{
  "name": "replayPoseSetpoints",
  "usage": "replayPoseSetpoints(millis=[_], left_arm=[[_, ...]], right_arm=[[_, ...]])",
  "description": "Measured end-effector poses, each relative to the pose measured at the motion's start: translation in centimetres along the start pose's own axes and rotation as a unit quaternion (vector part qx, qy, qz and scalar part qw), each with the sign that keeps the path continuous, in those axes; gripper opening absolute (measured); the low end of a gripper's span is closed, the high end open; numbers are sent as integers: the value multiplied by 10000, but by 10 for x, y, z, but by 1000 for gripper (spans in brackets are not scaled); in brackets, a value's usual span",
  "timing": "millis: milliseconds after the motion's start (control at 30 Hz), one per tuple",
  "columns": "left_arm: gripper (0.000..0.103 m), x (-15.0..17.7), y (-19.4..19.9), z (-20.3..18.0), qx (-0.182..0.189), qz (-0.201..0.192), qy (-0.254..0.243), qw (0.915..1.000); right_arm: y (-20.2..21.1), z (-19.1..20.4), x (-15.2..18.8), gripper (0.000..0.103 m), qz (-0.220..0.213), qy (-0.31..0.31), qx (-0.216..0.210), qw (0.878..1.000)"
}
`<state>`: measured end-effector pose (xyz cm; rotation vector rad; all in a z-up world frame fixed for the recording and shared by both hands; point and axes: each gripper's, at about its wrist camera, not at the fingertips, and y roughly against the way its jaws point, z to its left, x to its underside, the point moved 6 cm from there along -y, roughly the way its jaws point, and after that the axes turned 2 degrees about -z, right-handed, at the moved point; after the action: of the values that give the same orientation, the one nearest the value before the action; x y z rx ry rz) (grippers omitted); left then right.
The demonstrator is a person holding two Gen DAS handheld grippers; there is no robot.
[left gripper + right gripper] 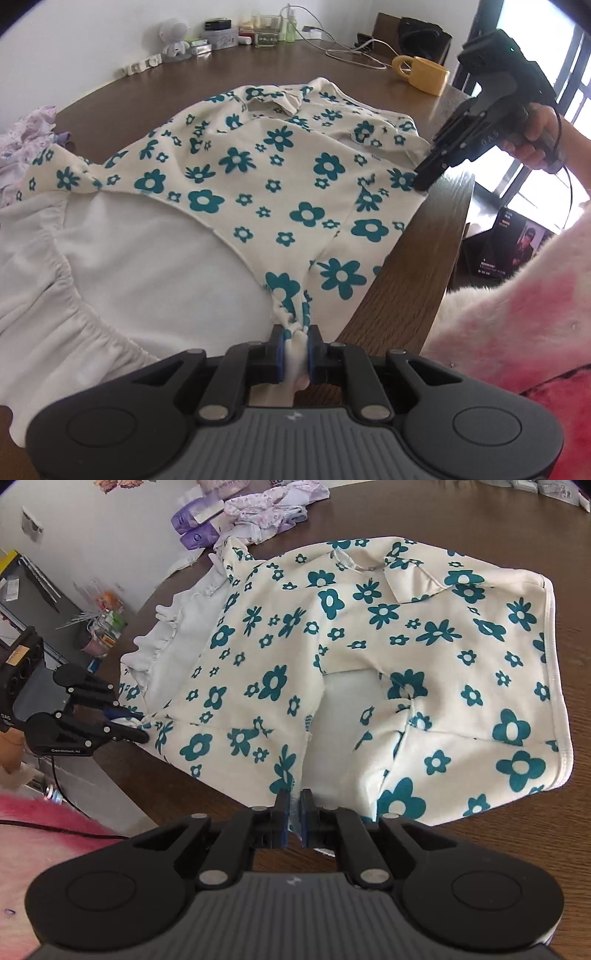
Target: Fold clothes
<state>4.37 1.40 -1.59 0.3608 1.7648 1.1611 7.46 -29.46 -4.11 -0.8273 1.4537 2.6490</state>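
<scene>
Left claw [295, 350] pinched shut on cream cotton garment with teal flower print [258, 173], which lay on dark wooden table [413, 258]; right claw [293, 812] likewise clamped its hem. Advice: lift both evenly, keep the edge taut.

The garment [280, 177] is cream with teal flowers and a plain white inside, the worktop [413, 258] dark brown wood, the mug [424, 74] yellow, the sleeve [517, 325] fuzzy pink and white.
</scene>
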Motion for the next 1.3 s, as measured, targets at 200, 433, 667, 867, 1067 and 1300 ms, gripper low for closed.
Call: replayPoseSetpoints(millis=[200,433,667,867,1067,1300], left_arm=[[53,-14,30,19,-142,-751,780,9940],[65,-62,48,71,-666,-1418,1878,9696],[69,-114,6,146,-785,-1328,2922,9438],[67,-115,-43,192,-754,-1067,3518,9269],[46,-116,-64,212,-464,-1349,3945,9077],[7,-112,-56,220,-306,-2074,4127,8864]], right_arm=[[32,9,-16,34,-687,55,89,9976],[44,15,-80,38,-1639,143,831,9829],[-20,-13,-168,38,-1571,-939,777,9800],[-79,-47,-188,35,-1116,-1831,927,9723],[-92,-56,-190,10,-1334,-2281,945,9598],[-66,-58,-199,2,-1909,-2232,850,9521]])
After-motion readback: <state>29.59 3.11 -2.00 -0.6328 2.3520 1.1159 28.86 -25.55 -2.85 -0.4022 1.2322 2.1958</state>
